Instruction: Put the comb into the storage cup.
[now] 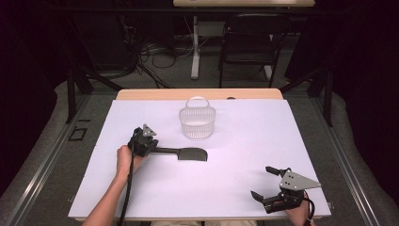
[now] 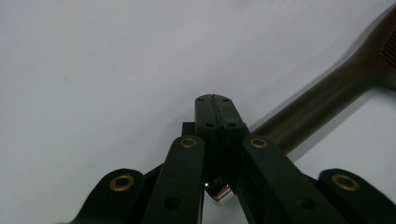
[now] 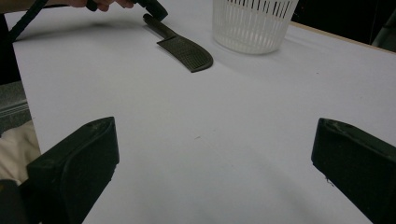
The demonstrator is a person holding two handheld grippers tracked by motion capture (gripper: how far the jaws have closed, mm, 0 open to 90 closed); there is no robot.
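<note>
Left gripper (image 1: 149, 147) at dark plastic spatula's (image 1: 186, 153) handle, jaws closed together beside it.
White slotted plastic basket (image 1: 197, 123) holds nothing visible; right gripper (image 1: 267, 183) gapes wide, gripping nothing.

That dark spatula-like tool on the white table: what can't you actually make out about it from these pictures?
- Handle end of the dark flat-bladed plastic tool: high view, covered by the left hand-held gripper.
- Whether the shut jaws pinch the handle: left gripper view, handle passes behind them.
- Blade: left gripper view, cut off by the right edge.

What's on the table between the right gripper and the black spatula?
Nothing: the high view shows bare white table between the right gripper and the black spatula.
</note>
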